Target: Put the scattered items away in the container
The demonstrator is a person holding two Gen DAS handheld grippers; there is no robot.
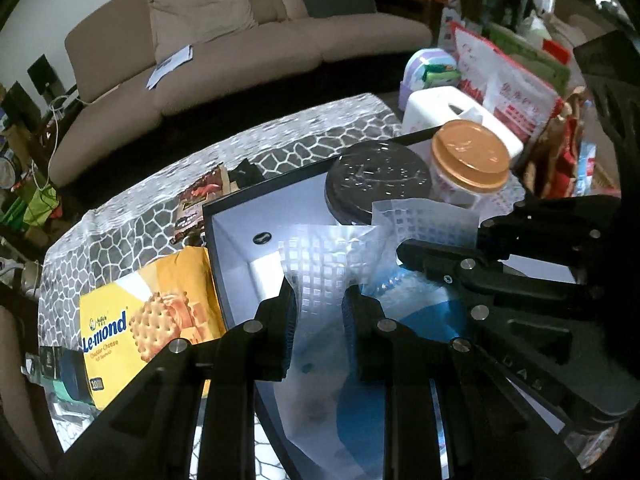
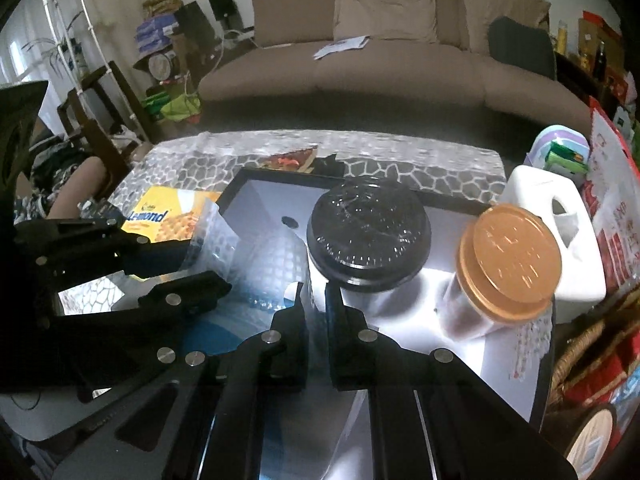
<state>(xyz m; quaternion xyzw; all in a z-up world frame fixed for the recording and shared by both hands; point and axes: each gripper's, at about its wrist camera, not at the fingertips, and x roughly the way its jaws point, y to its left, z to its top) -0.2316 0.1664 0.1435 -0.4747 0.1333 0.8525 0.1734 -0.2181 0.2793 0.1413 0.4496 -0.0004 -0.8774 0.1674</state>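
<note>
A black-rimmed box with a white inside [image 1: 236, 248] [image 2: 260, 196] stands on the patterned table. In it are a black-lidded jar [image 1: 378, 178] [image 2: 368, 232], a gold-lidded jar [image 1: 470, 158] [image 2: 512, 256] and a clear-and-blue plastic bag [image 1: 320, 280] [image 2: 256, 268]. My left gripper [image 1: 319, 312] is over the box with its jaws a little apart around the bag's edge. My right gripper [image 2: 315, 304] is beside it, jaws nearly closed on the same bag. Each gripper also shows in the other view: the right [image 1: 404, 254], the left [image 2: 188, 260].
A yellow Le-mond biscuit pack [image 1: 148, 320] [image 2: 168, 220] lies left of the box. A dark snack packet [image 1: 200, 200] [image 2: 292, 160] lies behind it. A white tissue box [image 1: 440, 108] [image 2: 560, 240], red bags [image 1: 516, 92] and a wicker basket [image 2: 580, 348] crowd the right. A sofa [image 1: 240, 48] stands beyond.
</note>
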